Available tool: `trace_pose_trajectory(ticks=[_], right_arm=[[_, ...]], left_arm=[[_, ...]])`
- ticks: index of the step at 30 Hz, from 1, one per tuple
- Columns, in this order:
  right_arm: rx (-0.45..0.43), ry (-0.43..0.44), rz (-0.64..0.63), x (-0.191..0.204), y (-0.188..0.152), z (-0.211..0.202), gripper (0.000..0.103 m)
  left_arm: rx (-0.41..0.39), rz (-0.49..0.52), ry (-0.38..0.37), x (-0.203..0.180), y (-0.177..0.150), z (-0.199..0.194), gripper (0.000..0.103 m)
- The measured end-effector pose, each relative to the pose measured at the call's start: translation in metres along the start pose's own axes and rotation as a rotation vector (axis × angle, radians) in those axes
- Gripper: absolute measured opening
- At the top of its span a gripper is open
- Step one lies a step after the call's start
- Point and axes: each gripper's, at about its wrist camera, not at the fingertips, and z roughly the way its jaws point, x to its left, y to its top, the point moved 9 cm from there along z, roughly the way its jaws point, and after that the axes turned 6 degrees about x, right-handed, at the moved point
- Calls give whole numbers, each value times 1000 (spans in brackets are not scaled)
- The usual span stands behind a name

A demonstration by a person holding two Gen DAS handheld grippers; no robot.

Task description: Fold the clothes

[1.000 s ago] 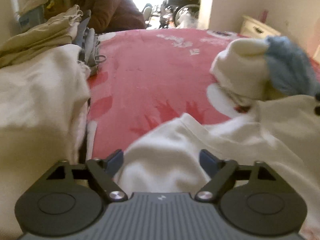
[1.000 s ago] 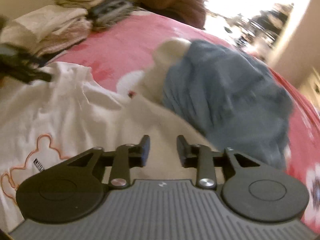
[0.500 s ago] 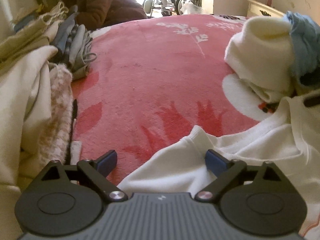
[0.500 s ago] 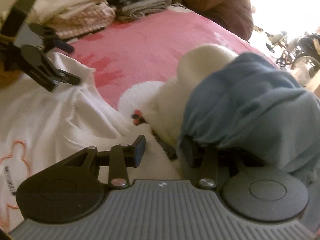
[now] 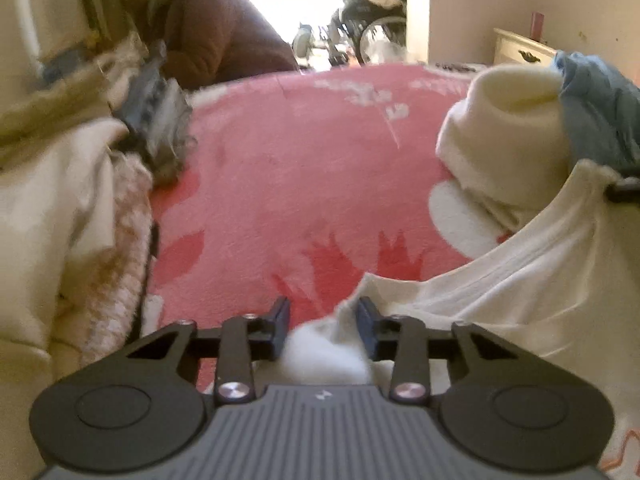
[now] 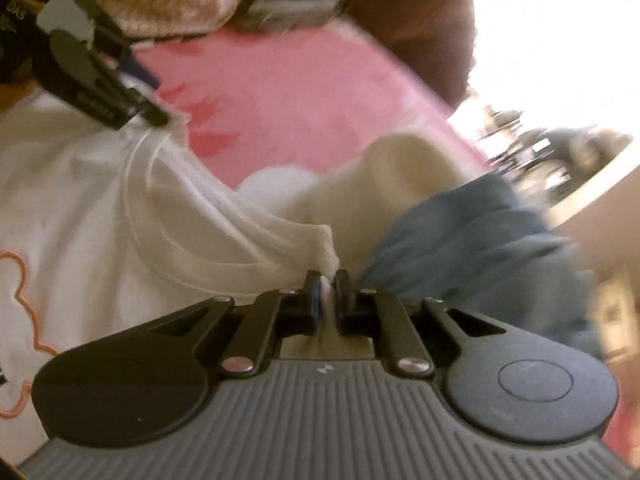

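On the pink blanket [image 5: 304, 184] the white shirt [image 6: 80, 208] lies unfolded, its shoulders pinched by the left gripper [image 5: 325, 330] and right gripper [image 6: 328, 300]; folded stacks [image 5: 60, 168] sit beside, a loose heap [image 6: 460, 240] waits

Both wrist views low, close over the pink blanket [image 5: 280, 184], facing across the bed, sharing the white shirt [image 6: 100, 208]

Both hand-held grippers, left [image 5: 324, 326] and right [image 6: 328, 294], now clamped on the white shirt [image 6: 100, 216].
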Motion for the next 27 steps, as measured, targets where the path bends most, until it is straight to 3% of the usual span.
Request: trace_pose_trajectory(ticks=[4,7,11,13,18,22,27], right_arm=[[-2,-167,-98,3,-10,8,6],[37,-208,-156,10,-23,36,8],[-4,-240,-176,12,-22,34,17],[-38,-224,-117,2,-19,22,29],[-123,-164,75,-27,-15,-13,41],[-160,-39,140,-13,-6,-34,38],[-201,116,200,7,9,-58,33]], left_arm=[[-35,-20,110,-2,7,10,32],[10,-21,165,-2,1,33,34],[-10,-15,189,2,3,24,42],[-18,-29,183,9,6,13,49],[-64,-43,174,23,11,-35,62],[-50,-93,60,19,-22,-92,73],[24,-179,-56,20,-97,-157,75]])
